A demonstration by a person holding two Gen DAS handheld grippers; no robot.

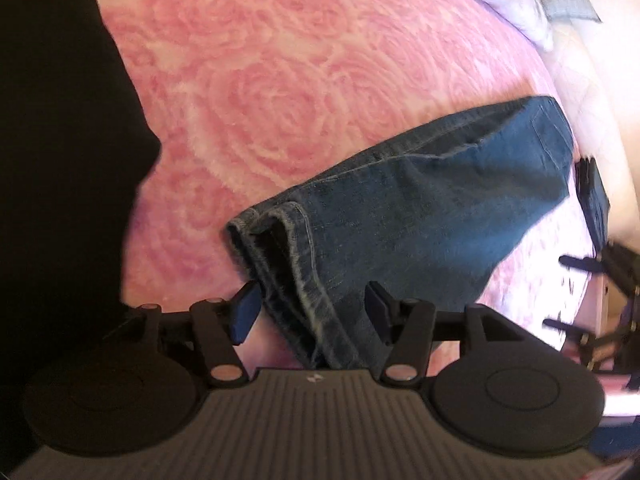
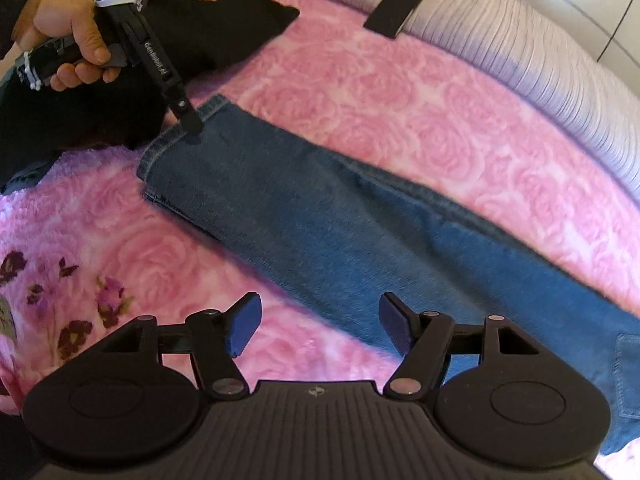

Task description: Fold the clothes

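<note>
Folded denim jeans [image 2: 340, 216] are laid on the fuzzy rose-patterned bed blanket [image 2: 400, 92]. The left hand-held gripper [image 1: 310, 312] is spread wide around the hem; the right hand-held gripper [image 2: 320, 328] is held wide, empty, the waist cut off.

A bed fills the scene, covered by a fluffy pink rose-patterned blanket [image 2: 400, 92]. Along its far edge lies a pale lilac ribbed cover [image 2: 500, 20]. Soft, even light falls across it.
</note>
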